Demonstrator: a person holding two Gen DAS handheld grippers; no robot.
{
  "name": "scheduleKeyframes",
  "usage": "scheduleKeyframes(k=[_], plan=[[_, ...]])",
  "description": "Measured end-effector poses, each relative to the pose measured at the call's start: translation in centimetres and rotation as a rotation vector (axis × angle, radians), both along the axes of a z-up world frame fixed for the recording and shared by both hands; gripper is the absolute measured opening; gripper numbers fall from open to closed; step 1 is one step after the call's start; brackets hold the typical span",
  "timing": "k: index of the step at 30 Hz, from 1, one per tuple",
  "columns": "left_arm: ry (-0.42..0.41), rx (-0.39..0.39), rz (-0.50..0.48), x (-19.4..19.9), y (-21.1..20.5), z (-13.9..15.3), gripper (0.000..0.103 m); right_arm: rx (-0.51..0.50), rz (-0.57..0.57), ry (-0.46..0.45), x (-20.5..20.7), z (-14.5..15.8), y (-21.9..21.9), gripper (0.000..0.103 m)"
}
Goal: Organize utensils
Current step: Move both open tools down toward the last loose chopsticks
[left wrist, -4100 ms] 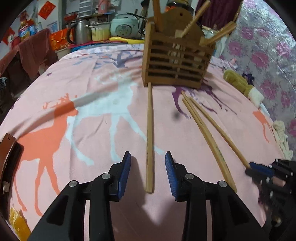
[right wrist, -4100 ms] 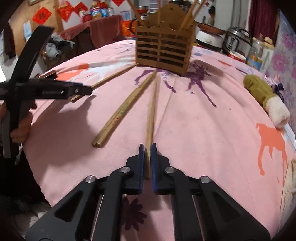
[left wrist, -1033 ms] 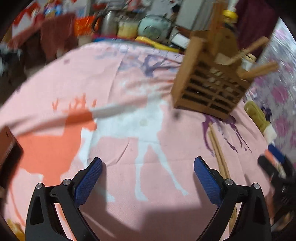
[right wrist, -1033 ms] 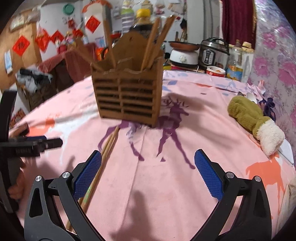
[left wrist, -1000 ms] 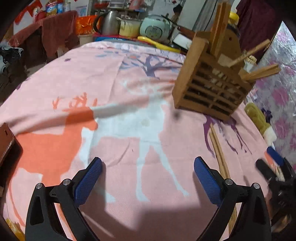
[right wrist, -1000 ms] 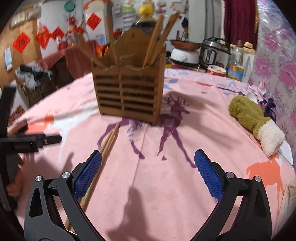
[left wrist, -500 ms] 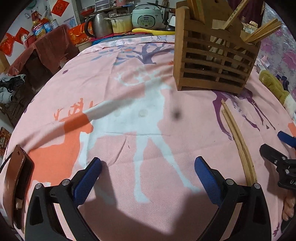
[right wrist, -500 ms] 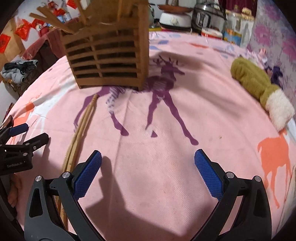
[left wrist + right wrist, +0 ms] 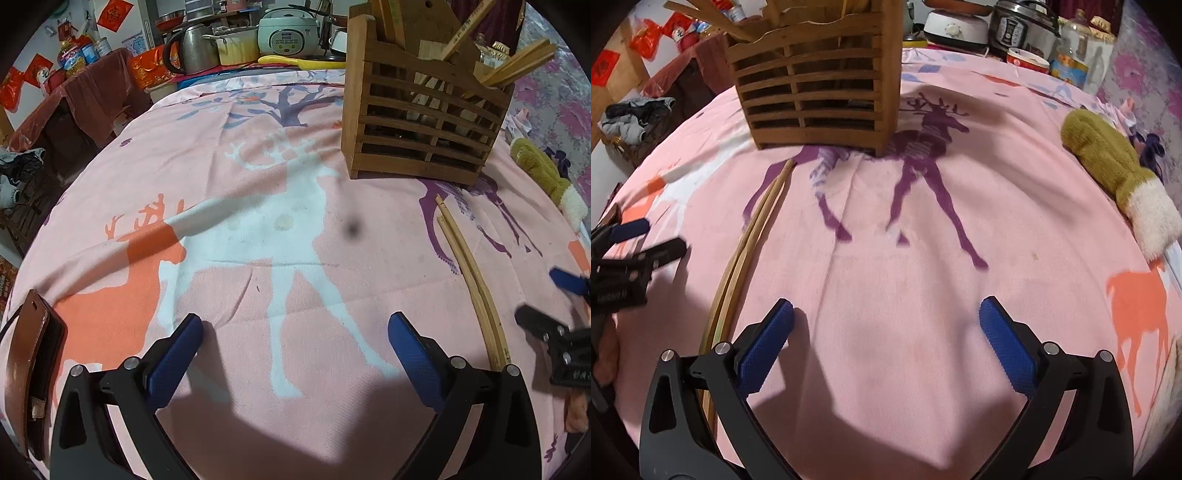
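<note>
Looking along both sets of fingers, I saw that the left gripper (image 9: pixel 295 347) and the right gripper (image 9: pixel 886 343) each had their blue pads wide apart, with nothing held between them, only the pink cloth (image 9: pixel 258 229) below.

The two chopsticks (image 9: pixel 469 269) that remained to be put away lay side by side, touching, on the cloth. They were outside the right finger of the left gripper, and outside the left finger of the right gripper (image 9: pixel 750 254). So they were between the two tools, and neither tool was lined up on them. Their far ends pointed toward the wooden holder (image 9: pixel 421 122), which stood ahead of the fingers with several sticks already upright or leaning in it.

I judged the chopsticks to be light, stiff and thin, probably bamboo, and a little smooth. On a soft cloth they sat low, so the pads would need to come down close to the fabric and might catch it. Because they touched, taking only one looked difficult; I thought pinching both together near the near end, across their width, was safer. Held at one end, a long stick could swing, so a firm squeeze seemed necessary before lifting.
</note>
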State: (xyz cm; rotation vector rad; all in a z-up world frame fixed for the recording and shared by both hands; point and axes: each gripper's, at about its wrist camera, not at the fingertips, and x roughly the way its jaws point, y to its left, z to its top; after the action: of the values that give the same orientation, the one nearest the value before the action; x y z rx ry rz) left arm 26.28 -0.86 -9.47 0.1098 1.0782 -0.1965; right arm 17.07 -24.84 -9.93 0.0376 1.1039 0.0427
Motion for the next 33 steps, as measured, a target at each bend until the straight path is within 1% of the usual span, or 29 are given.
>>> scheduleKeyframes(k=[3,7,10,13,14,16,17,18,19,20,22,23,24,25,27,30,33], plan=[[-0.001,-0.021,-0.001,-0.1,0.3,0.1,0.098,0.034,0.017,-0.008,-2.3,0.7,0.3,0.097],[-0.002,-0.023,-0.001,-0.1,0.3,0.1,0.098,0.048,0.073,-0.062,-6.2,2.3,1.7,0.097],[-0.002,-0.024,-0.001,-0.1,0.3,0.1,0.098,0.064,0.124,-0.07,-7.5,2.8,2.9,0.096],[-0.002,-0.025,0.0,-0.1,0.3,0.1,0.098,0.047,0.191,-0.08,-8.1,3.0,4.5,0.096],[-0.002,-0.024,0.001,-0.1,0.2,0.1,0.098,0.039,0.22,-0.082,-8.3,2.9,5.1,0.094],[-0.001,-0.021,0.0,-0.1,0.3,0.1,0.098,0.008,0.264,-0.072,-8.3,2.4,6.1,0.084],[-0.001,-0.019,0.0,-0.1,0.2,0.1,0.098,-0.019,0.276,-0.064,-8.3,2.1,6.4,0.081],[-0.001,-0.017,-0.001,-0.2,0.2,0.1,0.098,-0.025,0.284,-0.065,-8.3,1.9,6.4,0.08],[-0.001,-0.017,-0.001,-0.2,0.2,0.2,0.098,-0.023,0.274,-0.069,-8.4,1.9,6.1,0.078],[-0.001,-0.017,0.0,-0.2,0.2,0.2,0.098,-0.041,0.246,-0.073,-8.3,1.9,5.5,0.078],[0.0,-0.018,0.0,-0.2,0.2,0.2,0.098,-0.078,0.168,-0.087,-8.0,2.0,3.8,0.073],[-0.001,-0.018,-0.001,-0.3,0.1,0.2,0.098,-0.078,0.125,-0.086,-7.8,2.0,2.6,0.07],[0.0,-0.017,-0.005,-0.3,0.0,0.3,0.098,-0.044,0.101,-0.082,-7.7,2.0,1.6,0.066],[0.001,-0.015,-0.009,-0.3,-0.1,0.3,0.098,-0.007,0.093,-0.084,-7.7,2.2,0.9,0.065],[0.0,-0.018,-0.027,-0.9,-0.4,0.5,0.098,0.015,0.106,-0.11,-8.0,2.6,0.9,0.064],[0.002,-0.038,-0.098,-2.6,-1.6,1.0,0.098,0.0,0.143,-0.143,-7.9,2.6,2.0,0.064],[0.002,-0.052,-0.203,-5.3,-3.6,1.4,0.098,0.0,0.12,-0.159,-7.4,2.5,1.5,0.063]])
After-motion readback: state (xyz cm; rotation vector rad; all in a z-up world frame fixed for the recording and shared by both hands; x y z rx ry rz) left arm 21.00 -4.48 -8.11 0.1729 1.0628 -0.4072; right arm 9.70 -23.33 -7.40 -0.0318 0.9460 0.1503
